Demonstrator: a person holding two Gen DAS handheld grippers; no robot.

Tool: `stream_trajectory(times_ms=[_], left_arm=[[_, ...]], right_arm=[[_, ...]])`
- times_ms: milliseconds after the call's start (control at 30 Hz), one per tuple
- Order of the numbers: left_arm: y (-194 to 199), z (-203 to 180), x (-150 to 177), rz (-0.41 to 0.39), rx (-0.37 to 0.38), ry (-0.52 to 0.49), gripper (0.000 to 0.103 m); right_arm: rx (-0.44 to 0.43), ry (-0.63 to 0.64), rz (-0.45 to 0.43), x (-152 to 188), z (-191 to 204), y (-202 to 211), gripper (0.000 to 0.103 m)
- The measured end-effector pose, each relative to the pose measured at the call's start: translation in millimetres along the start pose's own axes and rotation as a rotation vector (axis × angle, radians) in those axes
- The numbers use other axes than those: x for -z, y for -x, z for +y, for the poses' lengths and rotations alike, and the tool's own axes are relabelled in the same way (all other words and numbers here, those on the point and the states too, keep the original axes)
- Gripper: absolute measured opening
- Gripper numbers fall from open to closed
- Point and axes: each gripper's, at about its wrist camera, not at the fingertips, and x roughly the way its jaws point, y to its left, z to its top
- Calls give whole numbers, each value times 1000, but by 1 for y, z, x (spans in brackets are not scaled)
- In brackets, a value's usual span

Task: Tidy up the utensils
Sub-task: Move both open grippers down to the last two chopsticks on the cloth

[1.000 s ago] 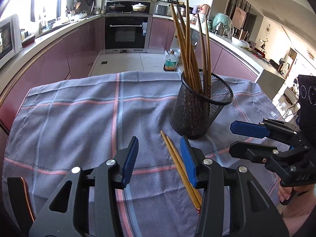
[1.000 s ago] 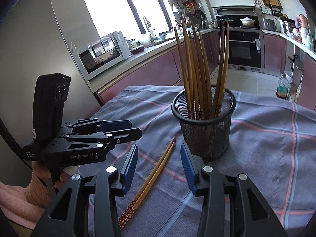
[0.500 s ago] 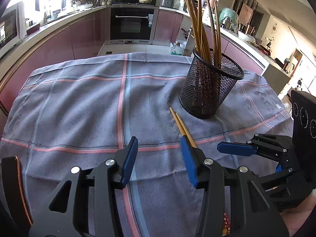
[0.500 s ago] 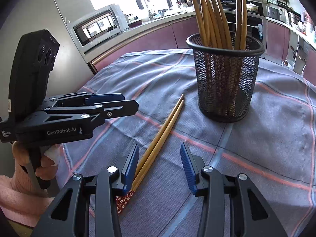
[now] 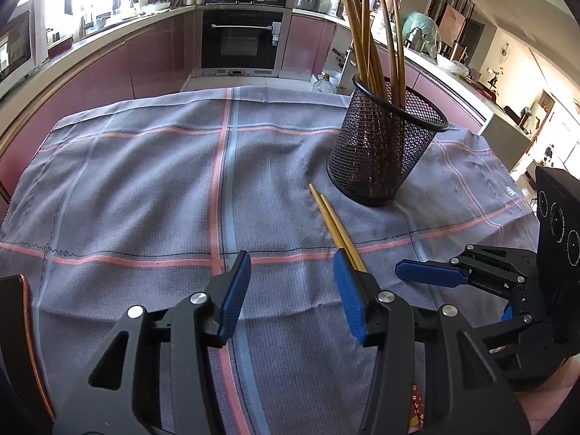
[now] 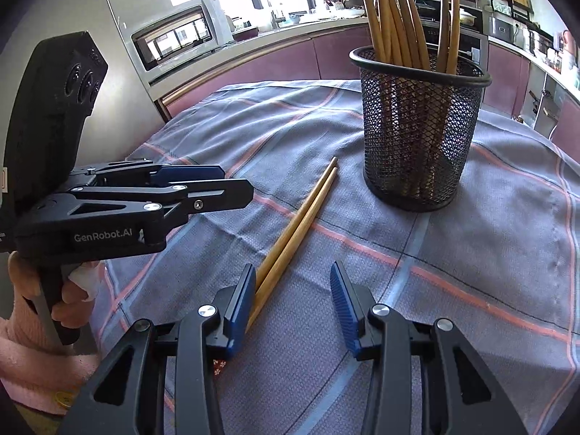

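The left gripper [image 5: 291,291] has its jaws parted to a middling gap and opening, with only bare cloth between the blue pads [image 5: 235,290]; the right gripper [image 6: 290,301] stands at a similar middling gap, nothing pinched, the loose chopsticks passing under its left pad rather than between the two. Both point steeply down at the table, which I take as a readying to pick up the pair.

The two loose chopsticks [image 6: 297,223] lie side by side and touching on the checked tablecloth [image 5: 145,181], running in the right wrist view from about seven o'clock up toward one o'clock, thin tips nearest the holder; their patterned red ends peep out beneath the gripper body at the bottom. Laid parallel, they could be taken together in one pinch across the thick end.

The black mesh holder [image 6: 417,137] stands upright at one o'clock, just beyond the tips; several chopsticks [image 6: 395,11] lean in it, tips up and fanned against the rim, which leaves room for two more.

"GenRobot.AI" is printed in white on the flank of the left gripper, seen at nine o'clock in the right wrist view; a hand [image 6: 43,290] in a pink sleeve holds its grip. No other writing is legible.
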Motion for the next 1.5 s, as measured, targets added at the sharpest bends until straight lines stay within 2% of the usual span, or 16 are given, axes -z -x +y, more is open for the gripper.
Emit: stream_trajectory(times_ms=[167, 600, 667, 800, 967, 1233, 1400, 1500], left_arm=[[-1, -3, 3, 4, 2, -10, 48], [-14, -31, 6, 33, 13, -111, 47], [-18, -34, 7, 47, 14, -121, 42], [-24, -36, 10, 71, 22, -119, 38], [-25, -38, 12, 81, 50, -116, 25], [-21, -39, 21, 102, 59, -84, 16], [-16, -39, 26, 98, 70, -74, 17], [-17, -38, 24, 96, 65, -70, 23]], right_arm=[[19, 2, 3, 0, -3, 1, 33], [24, -29, -1, 2, -15, 6, 33], [24, -30, -1, 2, -15, 6, 33], [22, -30, -1, 2, -17, 6, 33], [21, -29, -2, 2, -17, 6, 33], [22, -31, -2, 3, -18, 7, 32], [22, -29, -1, 2, -18, 6, 32], [23, -27, -2, 0, -17, 4, 32]])
